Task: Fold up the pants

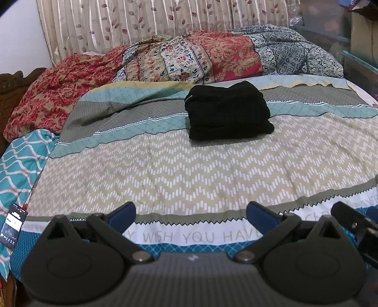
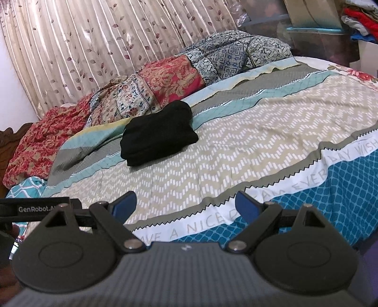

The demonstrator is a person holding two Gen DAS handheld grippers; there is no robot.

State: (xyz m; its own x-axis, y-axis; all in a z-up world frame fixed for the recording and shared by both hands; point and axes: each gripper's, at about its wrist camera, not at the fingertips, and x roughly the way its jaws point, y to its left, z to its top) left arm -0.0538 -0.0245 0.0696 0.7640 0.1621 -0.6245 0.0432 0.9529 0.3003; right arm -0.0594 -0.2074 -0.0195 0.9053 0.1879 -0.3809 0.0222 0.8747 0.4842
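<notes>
Left wrist view: black pants (image 1: 228,111) lie folded on the bed (image 1: 165,170), well ahead of the left gripper (image 1: 191,212). Its fingers (image 1: 125,210) spread wide, empty. Right gripper (image 2: 186,204) likewise wide, holding nothing.

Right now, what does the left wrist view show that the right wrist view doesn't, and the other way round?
Only the left wrist view shows a lit phone at the bed's left edge and the left hand-held gripper's open fingers. Only the right wrist view shows a floral sheet corner, a heap of clothes at top right, and the right hand-held gripper, open. Both show the folded black pants on the patterned bedsheet, the crumpled quilt and the curtain behind.
</notes>
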